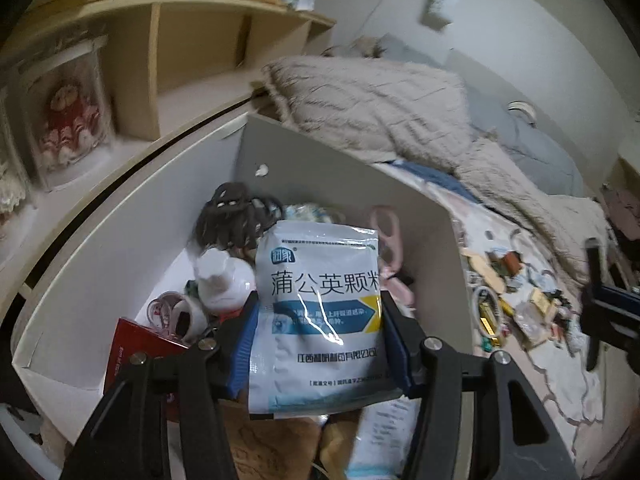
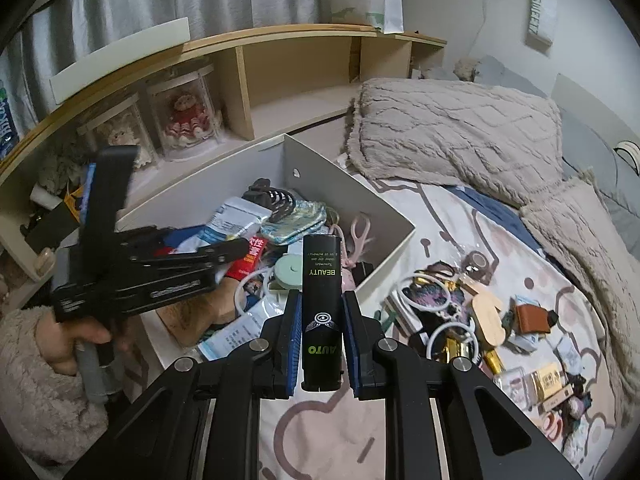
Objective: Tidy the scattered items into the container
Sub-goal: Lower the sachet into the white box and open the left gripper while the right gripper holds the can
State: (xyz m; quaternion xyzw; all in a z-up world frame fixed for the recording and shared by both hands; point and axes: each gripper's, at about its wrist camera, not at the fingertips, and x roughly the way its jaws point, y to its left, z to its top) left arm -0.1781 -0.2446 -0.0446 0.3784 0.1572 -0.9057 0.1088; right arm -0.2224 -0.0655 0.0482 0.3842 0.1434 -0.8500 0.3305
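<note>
Bedding lay strewn with small items [image 2: 480, 320] beside a white storage box [image 1: 340, 176]. Left gripper [image 1: 320, 344] pinched a medicine sachet [image 1: 320, 312] above the box; right gripper [image 2: 320, 344] clamped a black tube [image 2: 322, 308] near its rim. Both apparently awaited release inside.
</note>
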